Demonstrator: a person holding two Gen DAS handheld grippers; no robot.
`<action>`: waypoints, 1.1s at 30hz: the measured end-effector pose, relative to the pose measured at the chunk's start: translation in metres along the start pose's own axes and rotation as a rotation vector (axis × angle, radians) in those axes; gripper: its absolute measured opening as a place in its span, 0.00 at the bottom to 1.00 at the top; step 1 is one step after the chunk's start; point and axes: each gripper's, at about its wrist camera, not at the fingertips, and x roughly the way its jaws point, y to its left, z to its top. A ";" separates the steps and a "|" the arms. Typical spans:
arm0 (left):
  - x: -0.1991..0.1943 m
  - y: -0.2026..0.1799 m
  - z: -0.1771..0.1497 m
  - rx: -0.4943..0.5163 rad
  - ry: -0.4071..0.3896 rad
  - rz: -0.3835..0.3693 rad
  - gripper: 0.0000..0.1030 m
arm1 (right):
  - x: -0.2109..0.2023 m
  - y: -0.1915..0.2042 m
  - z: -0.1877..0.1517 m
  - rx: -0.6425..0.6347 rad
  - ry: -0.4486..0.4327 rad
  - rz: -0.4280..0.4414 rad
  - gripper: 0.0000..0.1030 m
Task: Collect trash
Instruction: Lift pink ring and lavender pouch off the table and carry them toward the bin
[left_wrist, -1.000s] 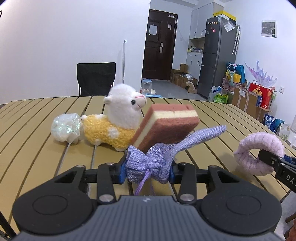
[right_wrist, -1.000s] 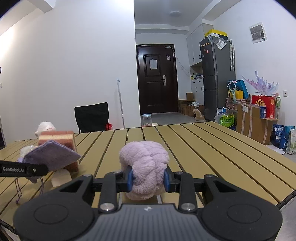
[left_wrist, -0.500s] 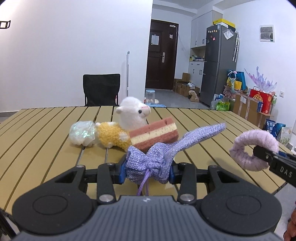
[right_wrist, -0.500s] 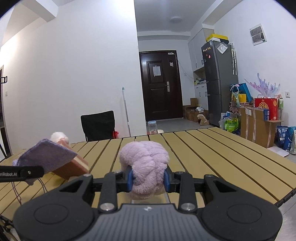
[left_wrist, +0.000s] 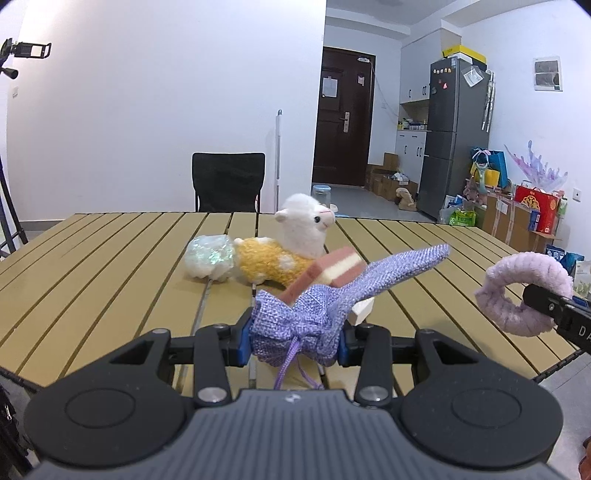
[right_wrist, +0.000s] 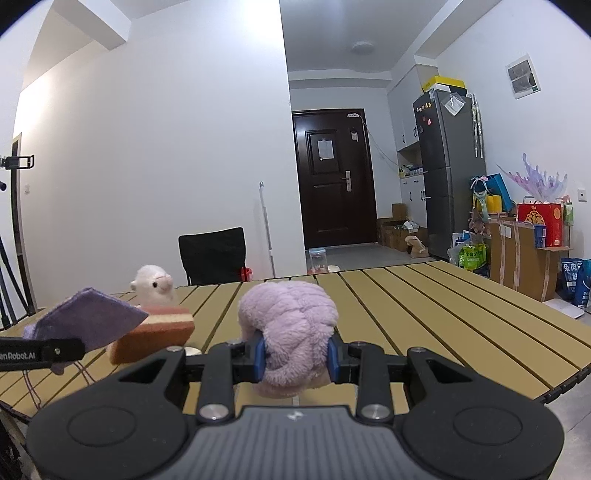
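My left gripper (left_wrist: 293, 341) is shut on a purple woven drawstring pouch (left_wrist: 317, 314), held above the near edge of the slatted wooden table (left_wrist: 110, 258); the pouch's tip juts up to the right. My right gripper (right_wrist: 295, 356) is shut on a fluffy lilac scrunchie (right_wrist: 288, 325), which also shows at the right of the left wrist view (left_wrist: 524, 291). On the table lie a pink-and-cream layered sponge (left_wrist: 332, 267), a crumpled iridescent plastic wad (left_wrist: 210, 256) and a white-and-yellow alpaca plush (left_wrist: 291, 240). The left gripper with its pouch (right_wrist: 85, 321) shows at the left of the right wrist view.
A black chair (left_wrist: 227, 182) stands behind the table's far edge. A dark door (right_wrist: 334, 177), a grey fridge (left_wrist: 454, 136), cardboard boxes and bags (left_wrist: 532, 218) line the room's right side. A tripod (left_wrist: 9, 206) stands at the left. The table's right half (right_wrist: 424, 306) holds nothing.
Both grippers have drawn back from the table and risen slightly with their loads. The sponge, plush and plastic wad now look smaller and farther off.
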 end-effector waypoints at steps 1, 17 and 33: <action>-0.002 0.001 -0.001 -0.002 0.000 0.005 0.40 | -0.002 0.001 0.000 -0.001 -0.002 0.001 0.29; -0.036 0.028 -0.019 -0.075 0.009 0.034 0.40 | -0.034 0.011 -0.012 -0.003 0.002 0.029 0.29; -0.082 0.044 -0.048 -0.081 0.013 0.050 0.40 | -0.081 0.019 -0.039 0.011 0.024 0.062 0.29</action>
